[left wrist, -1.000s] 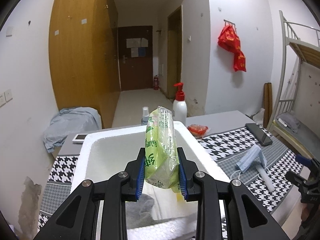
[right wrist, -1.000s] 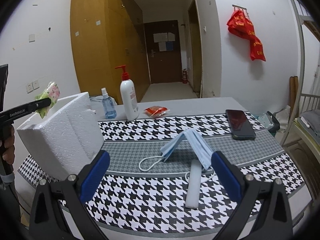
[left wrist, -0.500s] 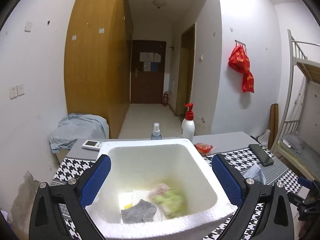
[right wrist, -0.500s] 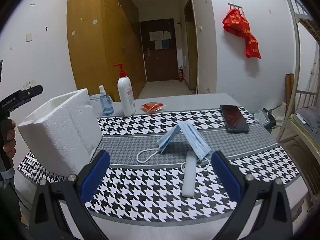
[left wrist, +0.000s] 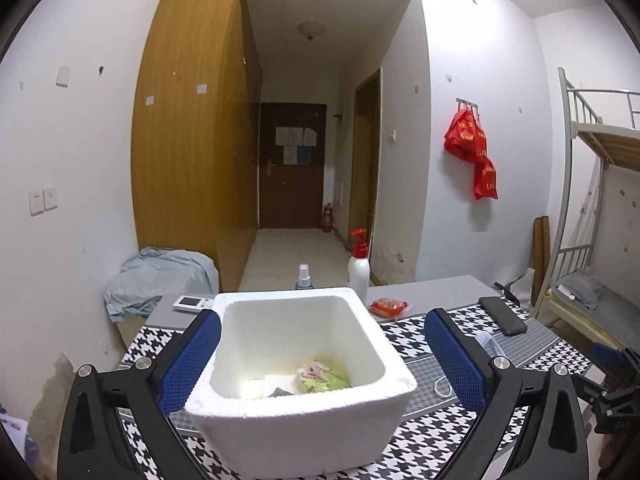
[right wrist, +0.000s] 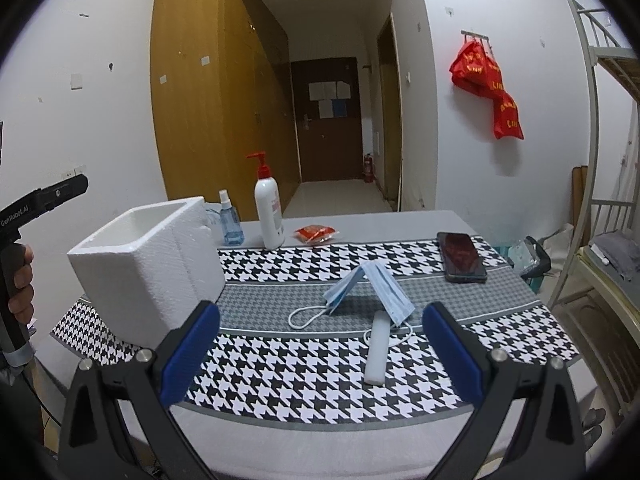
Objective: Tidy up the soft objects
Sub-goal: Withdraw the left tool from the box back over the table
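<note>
Gaping left tongs [left wrist: 322,354] above foam box [left wrist: 298,424]

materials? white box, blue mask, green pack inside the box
White box: looks like expanded foam, matte with a grainy beaded face and thick walls.
Blue mask: likely thin nonwoven fabric, pleated, with white ear loops; it stands folded like a tent.
Green pack: seems to be glossy plastic film, crinkled and catching light; contents unclear.

We see white walls [left wrist: 80,140] marked with small scuffs; a tall wooden wardrobe [left wrist: 192,140] lines the left of a corridor ending at a dark brown door [left wrist: 292,168]; a ceiling lamp [left wrist: 311,31] hangs above; a metal bunk bed [left wrist: 600,200] stands right; red bags [left wrist: 474,152] hang from wall hooks.
</note>
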The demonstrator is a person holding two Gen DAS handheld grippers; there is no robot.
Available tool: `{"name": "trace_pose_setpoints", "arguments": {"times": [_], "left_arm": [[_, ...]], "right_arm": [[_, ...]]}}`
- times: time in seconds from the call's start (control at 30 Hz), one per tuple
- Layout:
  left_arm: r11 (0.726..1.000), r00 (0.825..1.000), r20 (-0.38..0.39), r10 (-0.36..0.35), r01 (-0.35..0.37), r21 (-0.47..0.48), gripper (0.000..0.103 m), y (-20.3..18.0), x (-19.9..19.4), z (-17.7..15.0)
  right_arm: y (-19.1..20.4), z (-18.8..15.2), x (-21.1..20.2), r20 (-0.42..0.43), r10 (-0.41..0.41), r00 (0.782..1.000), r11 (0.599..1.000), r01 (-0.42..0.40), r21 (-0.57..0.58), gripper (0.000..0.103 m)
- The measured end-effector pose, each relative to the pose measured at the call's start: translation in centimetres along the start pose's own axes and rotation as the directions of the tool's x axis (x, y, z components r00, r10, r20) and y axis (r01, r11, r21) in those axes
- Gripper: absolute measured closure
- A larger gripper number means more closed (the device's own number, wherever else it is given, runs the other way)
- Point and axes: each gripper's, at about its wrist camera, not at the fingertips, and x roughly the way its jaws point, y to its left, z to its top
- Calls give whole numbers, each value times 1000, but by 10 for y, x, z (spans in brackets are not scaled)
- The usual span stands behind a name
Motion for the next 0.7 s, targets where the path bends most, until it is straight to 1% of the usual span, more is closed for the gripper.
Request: {"name": "trace_pose_setpoints", "arguments": {"times": [0.27, 0.37, 0.7], "left_arm": [[999, 1000, 21, -20, 20, 31, 1, -19, -20, -2], [999, 999, 32, -30, 29, 23, 1, -24, -27, -5], [997, 997, 36, -72, 70, 42, 1, -45, -43, -17]], "right_arm": [[-3, -2, -23, 33, 4, 999, 1000, -4, -1, 1], [-5, -4, -32, 45, 4, 999, 1000, -4, -2, 1], [-6, -11, -53, 73, 10, 997, 1000, -10, -6, 1]]}}
